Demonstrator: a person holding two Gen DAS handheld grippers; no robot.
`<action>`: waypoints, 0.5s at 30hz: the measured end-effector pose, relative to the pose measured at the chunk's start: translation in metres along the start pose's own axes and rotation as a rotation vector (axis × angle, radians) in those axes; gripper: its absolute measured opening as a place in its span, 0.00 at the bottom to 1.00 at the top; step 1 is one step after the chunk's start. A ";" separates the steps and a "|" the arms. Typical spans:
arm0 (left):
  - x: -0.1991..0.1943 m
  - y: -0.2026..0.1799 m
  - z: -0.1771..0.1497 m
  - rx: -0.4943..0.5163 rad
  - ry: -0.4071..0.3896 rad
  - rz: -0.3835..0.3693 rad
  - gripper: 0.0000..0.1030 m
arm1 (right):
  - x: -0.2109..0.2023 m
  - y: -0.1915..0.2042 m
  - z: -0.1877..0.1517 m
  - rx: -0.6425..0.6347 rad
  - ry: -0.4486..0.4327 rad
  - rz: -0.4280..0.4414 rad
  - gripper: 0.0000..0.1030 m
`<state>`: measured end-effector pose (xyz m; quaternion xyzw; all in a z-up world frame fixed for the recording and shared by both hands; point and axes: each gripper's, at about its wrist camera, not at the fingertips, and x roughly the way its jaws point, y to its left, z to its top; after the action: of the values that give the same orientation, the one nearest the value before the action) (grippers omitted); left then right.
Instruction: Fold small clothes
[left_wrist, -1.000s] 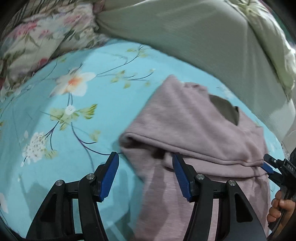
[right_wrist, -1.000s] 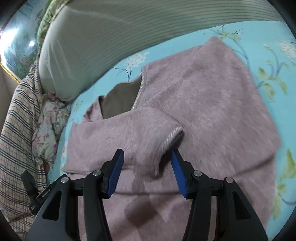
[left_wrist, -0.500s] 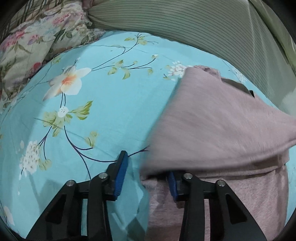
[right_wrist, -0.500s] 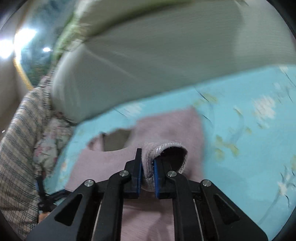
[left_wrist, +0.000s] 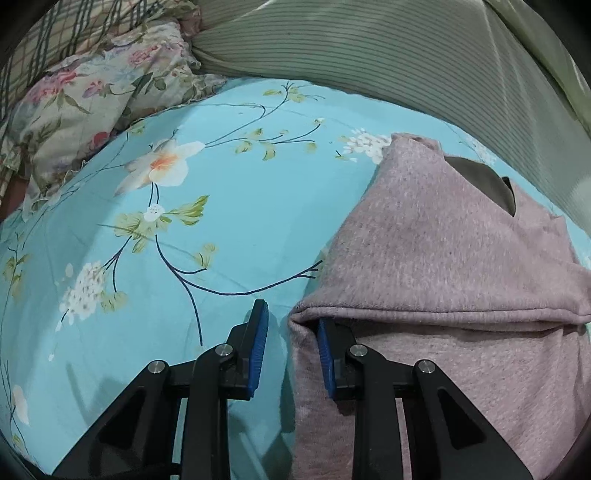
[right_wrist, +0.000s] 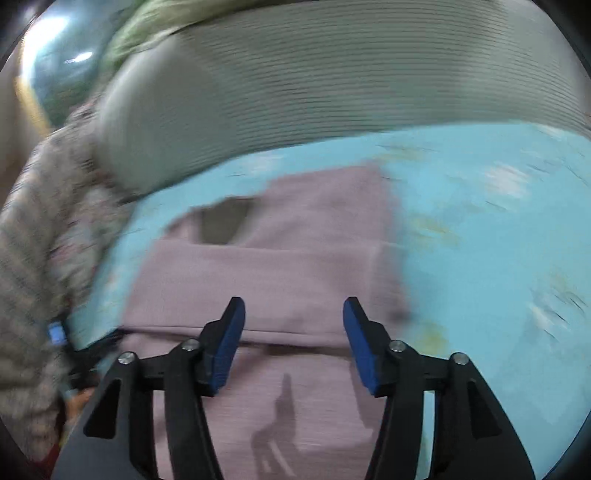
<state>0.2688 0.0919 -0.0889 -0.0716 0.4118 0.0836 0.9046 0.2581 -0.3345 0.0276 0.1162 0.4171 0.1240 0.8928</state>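
A small mauve fleece sweater lies on a turquoise floral bedsheet, its sleeves folded across the body. In the left wrist view my left gripper stands at the sweater's left folded edge, jaws partly open, the right finger under the fold and the left finger over bare sheet. In the blurred right wrist view the sweater lies flat ahead, and my right gripper is open and empty above its lower part.
A green ribbed cushion runs along the far side of the bed. A floral pillow and a plaid cloth lie at the far left. The sheet left of the sweater is bare.
My right gripper has let go of the sleeve cuff, opened wide and pulled back. My left gripper has opened a little at the sweater's left fold, which now lies flat.
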 end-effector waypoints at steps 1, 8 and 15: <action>-0.001 -0.001 -0.001 0.000 -0.005 0.003 0.25 | 0.008 0.011 0.005 -0.020 0.017 0.041 0.61; -0.007 0.008 -0.004 -0.054 -0.048 -0.030 0.26 | 0.163 0.136 0.082 -0.128 0.230 0.376 0.74; -0.004 0.009 -0.005 -0.053 -0.051 -0.046 0.25 | 0.304 0.200 0.105 -0.238 0.652 0.265 0.74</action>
<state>0.2606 0.0991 -0.0891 -0.1026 0.3846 0.0755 0.9143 0.5032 -0.0598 -0.0625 0.0189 0.6436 0.3167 0.6965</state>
